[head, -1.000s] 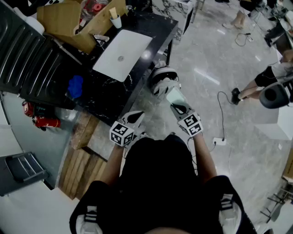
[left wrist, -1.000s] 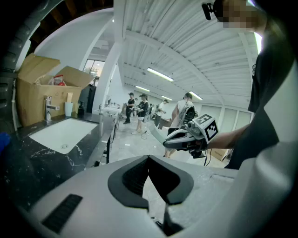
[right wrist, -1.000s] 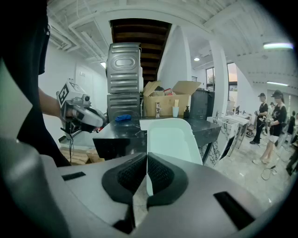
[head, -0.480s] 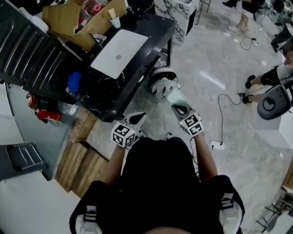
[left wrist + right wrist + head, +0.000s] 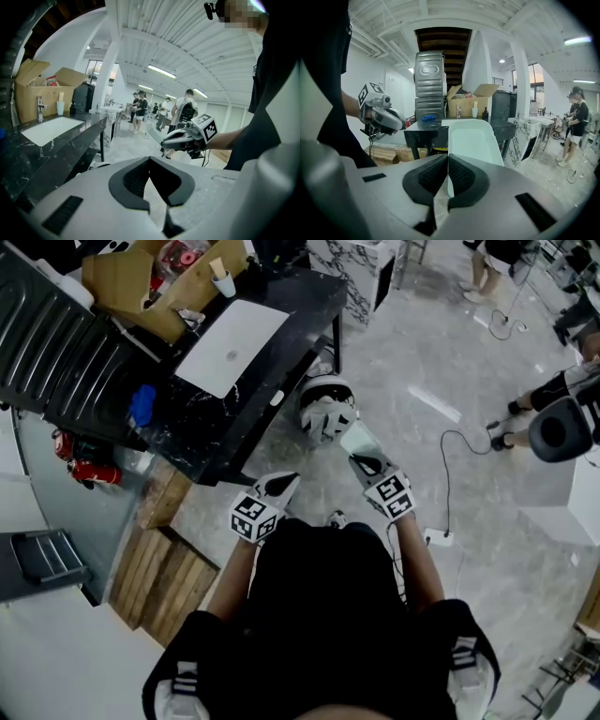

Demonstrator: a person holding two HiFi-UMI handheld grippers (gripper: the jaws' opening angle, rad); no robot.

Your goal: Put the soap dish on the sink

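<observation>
One soap dish (image 5: 358, 439), two tongs (image 5: 279, 482) (image 5: 366, 463)

Beneath me spreads a glossy pale grey marble-patterned floor (image 5: 412, 352). On my left stands a black, white-veined stone counter (image 5: 202, 418), with a dark ribbed metal panel (image 5: 47, 343) beside it and rough wooden planks (image 5: 155, 582) at its foot. Overhead, long tube lights (image 5: 161, 71) cross a white ribbed ceiling (image 5: 154, 33).
</observation>
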